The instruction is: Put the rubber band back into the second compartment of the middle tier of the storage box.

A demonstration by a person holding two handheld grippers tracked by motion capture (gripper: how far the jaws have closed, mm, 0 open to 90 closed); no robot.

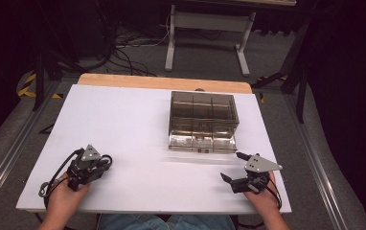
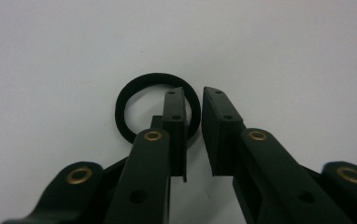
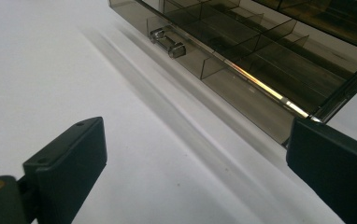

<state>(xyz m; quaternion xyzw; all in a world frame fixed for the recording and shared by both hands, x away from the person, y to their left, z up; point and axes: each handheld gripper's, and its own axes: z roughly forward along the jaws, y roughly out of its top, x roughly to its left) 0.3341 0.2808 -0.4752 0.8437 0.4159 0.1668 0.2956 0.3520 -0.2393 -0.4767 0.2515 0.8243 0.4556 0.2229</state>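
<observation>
You are holding the left gripper [image 2: 193, 121] low over the white table [image 1: 133, 124], near its front left corner, with one jaw set inside a black rubber ring [image 2: 134, 95] and the other outside it. The jaws are standing close together with the band between them, likely so you can lift the ring by its rim; whether the pads are actually pressing it I cannot tell. The ring is lying flat on the table right at the jaw tips. Your right gripper [image 1: 233, 167] is resting near the front right corner with its jaws spread wide and nothing between them, facing the smoky clear plastic organizer box [image 1: 202, 120], whose drawer [image 3: 242, 70] is pulled out, probably ready to take the ring. You are working with one ring, one box, one drawer handle [image 3: 167, 42] and two grippers.
</observation>
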